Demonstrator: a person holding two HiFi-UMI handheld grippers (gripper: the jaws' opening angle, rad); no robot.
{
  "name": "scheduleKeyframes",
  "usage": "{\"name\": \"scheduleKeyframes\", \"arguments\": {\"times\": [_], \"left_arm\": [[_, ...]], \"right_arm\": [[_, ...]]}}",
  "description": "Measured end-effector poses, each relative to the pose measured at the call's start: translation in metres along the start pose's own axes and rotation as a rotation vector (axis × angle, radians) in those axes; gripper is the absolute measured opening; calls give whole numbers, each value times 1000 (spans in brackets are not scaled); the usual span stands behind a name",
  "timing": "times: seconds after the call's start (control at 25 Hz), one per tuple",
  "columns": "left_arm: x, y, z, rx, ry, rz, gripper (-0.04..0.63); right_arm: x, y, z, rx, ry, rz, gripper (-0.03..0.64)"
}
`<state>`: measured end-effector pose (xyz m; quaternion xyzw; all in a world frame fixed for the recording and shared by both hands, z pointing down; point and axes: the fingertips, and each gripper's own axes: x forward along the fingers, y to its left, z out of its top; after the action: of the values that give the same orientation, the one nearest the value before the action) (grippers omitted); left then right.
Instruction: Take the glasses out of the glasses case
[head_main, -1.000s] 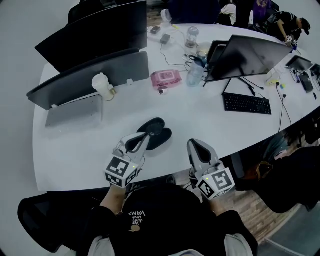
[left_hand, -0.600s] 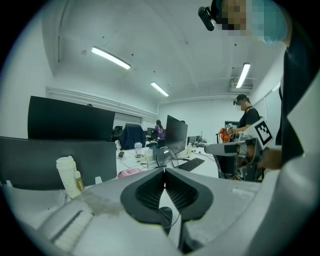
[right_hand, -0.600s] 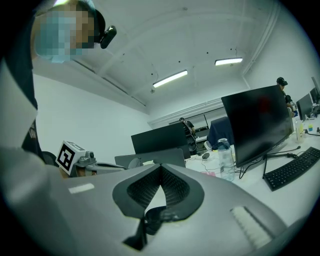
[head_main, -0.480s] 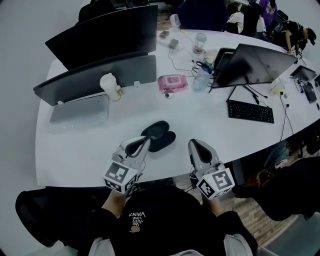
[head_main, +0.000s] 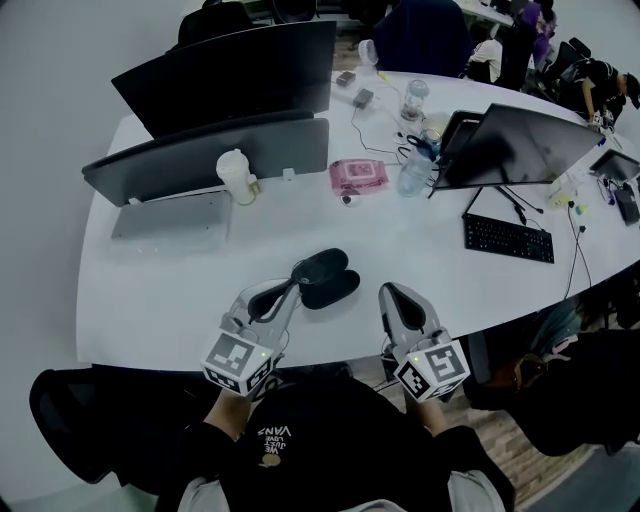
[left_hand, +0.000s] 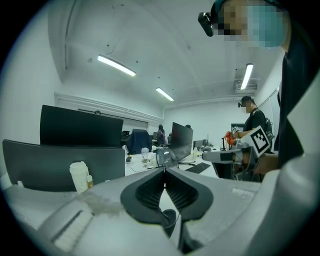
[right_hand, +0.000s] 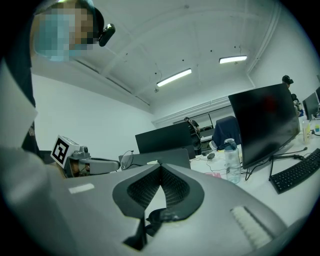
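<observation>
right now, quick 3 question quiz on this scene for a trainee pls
1. True or false: the right gripper holds the glasses.
2. The glasses case is: A open on the table; B shut on the table; C in the right gripper.
3. Fill in: the left gripper is shut on the ____.
Key: 1 false, its jaws are shut with nothing between them; 2 A; 3 glasses.

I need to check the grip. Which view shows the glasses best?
The left gripper view: one lens of the glasses stands right above the left gripper's shut jaws. The right gripper view shows only a thin frame outline, small. In the head view they cannot be made out.
</observation>
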<state>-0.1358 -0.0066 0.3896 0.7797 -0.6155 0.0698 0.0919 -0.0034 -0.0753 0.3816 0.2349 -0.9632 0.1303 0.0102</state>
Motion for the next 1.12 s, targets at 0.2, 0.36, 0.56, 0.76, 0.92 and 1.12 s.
{"name": "scheduleKeyframes", "arguments": {"times": [0.2, 0.36, 0.56, 0.76, 0.92, 1.12], "left_arm": [[-6, 1, 2, 2, -8, 14, 9], [-9, 1, 5, -3, -15, 19, 9], [-13, 1, 3, -10, -19, 20, 9], [-13, 0, 3, -10, -20, 14, 8], [-12, -1, 5, -6, -26, 7, 9], [-12, -1, 3, -5, -24, 2, 9]], "right_arm": [[3, 4, -5, -14, 18, 13, -2], [4, 5, -7, -26, 34, 18, -3], [5, 8, -9, -37, 38, 21, -3], [4, 9, -9, -47, 38, 16, -3], [4, 9, -9, -50, 35, 13, -3], [4, 8, -11, -51, 36, 6, -3]]}}
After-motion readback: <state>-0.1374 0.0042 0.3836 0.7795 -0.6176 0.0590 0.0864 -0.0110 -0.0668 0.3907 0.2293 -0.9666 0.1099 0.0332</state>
